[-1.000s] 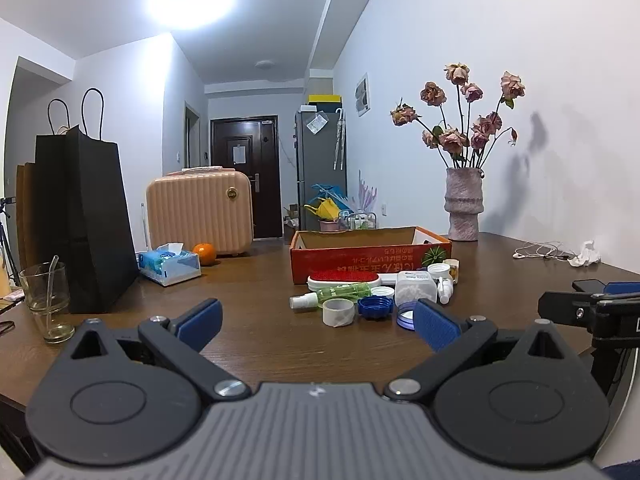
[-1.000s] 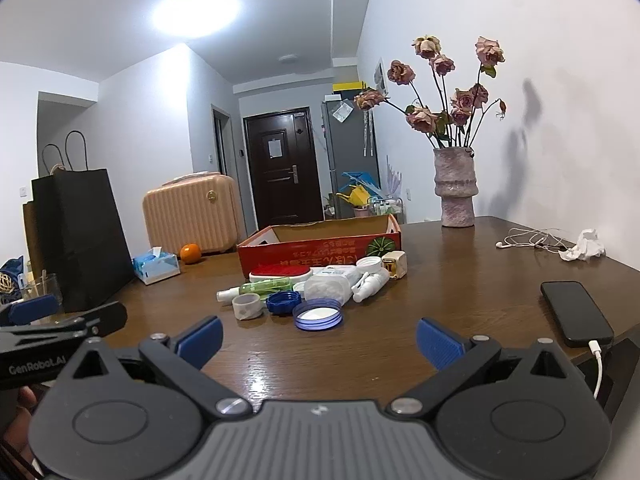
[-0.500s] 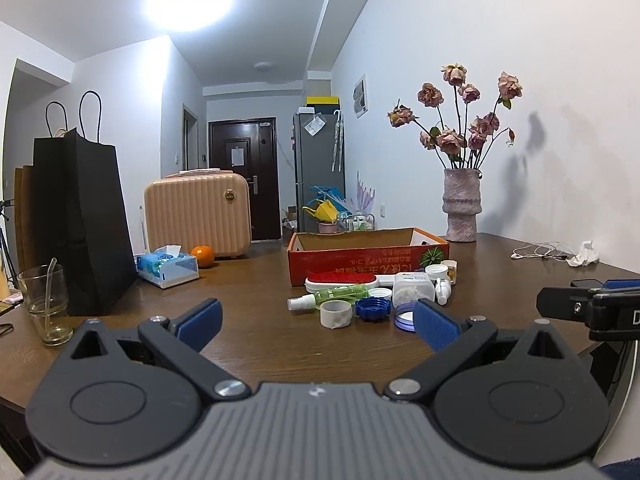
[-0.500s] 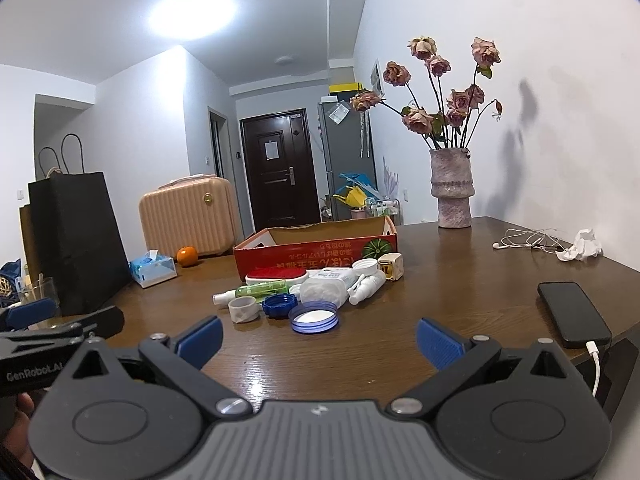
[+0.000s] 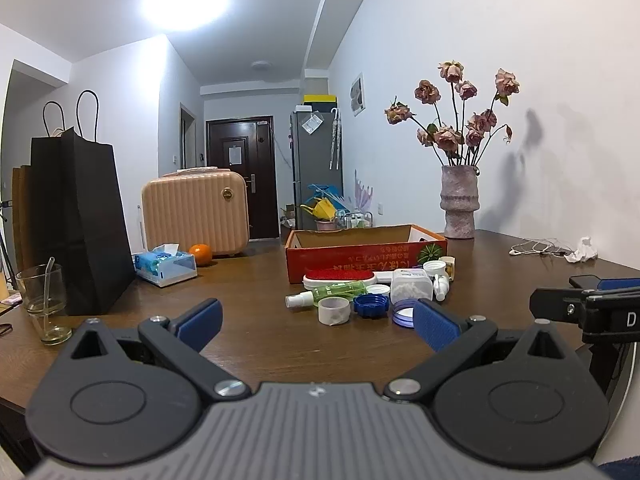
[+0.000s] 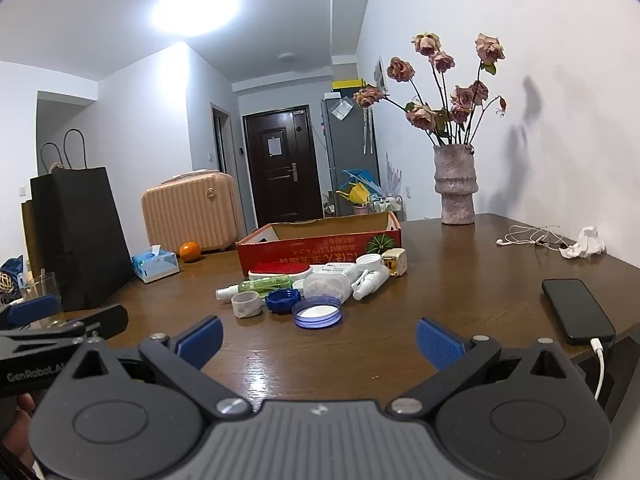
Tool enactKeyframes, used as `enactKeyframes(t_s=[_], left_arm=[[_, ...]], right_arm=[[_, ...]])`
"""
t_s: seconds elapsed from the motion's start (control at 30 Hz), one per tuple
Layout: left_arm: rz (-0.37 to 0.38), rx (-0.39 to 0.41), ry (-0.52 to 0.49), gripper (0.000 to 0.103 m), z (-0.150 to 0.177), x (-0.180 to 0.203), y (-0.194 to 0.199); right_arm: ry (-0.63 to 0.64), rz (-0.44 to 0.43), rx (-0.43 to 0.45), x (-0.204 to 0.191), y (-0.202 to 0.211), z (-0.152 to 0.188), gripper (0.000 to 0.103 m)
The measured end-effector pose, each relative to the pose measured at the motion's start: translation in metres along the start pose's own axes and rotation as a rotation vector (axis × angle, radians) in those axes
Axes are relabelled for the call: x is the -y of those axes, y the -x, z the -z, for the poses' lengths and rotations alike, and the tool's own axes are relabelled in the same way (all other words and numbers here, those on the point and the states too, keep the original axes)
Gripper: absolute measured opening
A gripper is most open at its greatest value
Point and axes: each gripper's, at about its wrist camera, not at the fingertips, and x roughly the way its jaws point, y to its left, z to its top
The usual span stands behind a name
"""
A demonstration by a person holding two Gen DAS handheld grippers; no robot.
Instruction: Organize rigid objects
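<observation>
A cluster of small items lies on the wooden table in front of a red cardboard box (image 5: 366,250) (image 6: 316,242): a red lint brush (image 5: 338,277), a green spray bottle (image 5: 328,293) (image 6: 256,286), a tape roll (image 5: 334,311) (image 6: 246,304), a blue cap (image 5: 371,305) (image 6: 282,300), a blue-rimmed lid (image 6: 318,312), a white jar (image 5: 412,286) (image 6: 326,284). My left gripper (image 5: 316,322) is open and empty, short of the cluster. My right gripper (image 6: 318,338) is open and empty, just before the lid.
A black paper bag (image 5: 76,220), a glass (image 5: 42,300), a tissue box (image 5: 164,264), an orange (image 5: 200,254) and a peach suitcase (image 5: 196,210) stand left. A vase of roses (image 6: 456,188), earphones (image 6: 532,236) and a charging phone (image 6: 578,310) are right.
Both grippers have drifted slightly; the views shift a little and the cluster sits marginally lower and left. Both stay open and empty.
</observation>
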Motion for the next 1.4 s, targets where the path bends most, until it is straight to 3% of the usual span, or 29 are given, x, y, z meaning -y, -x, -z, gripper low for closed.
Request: enactKeyframes(t_s=[1.4], left_arm=[[0.028,-0.023,-0.005,0.103,0.007,0.002,-0.007]], right_arm=[[0.012,0.012,0.003,-0.004,-0.009,0.009,0.103]])
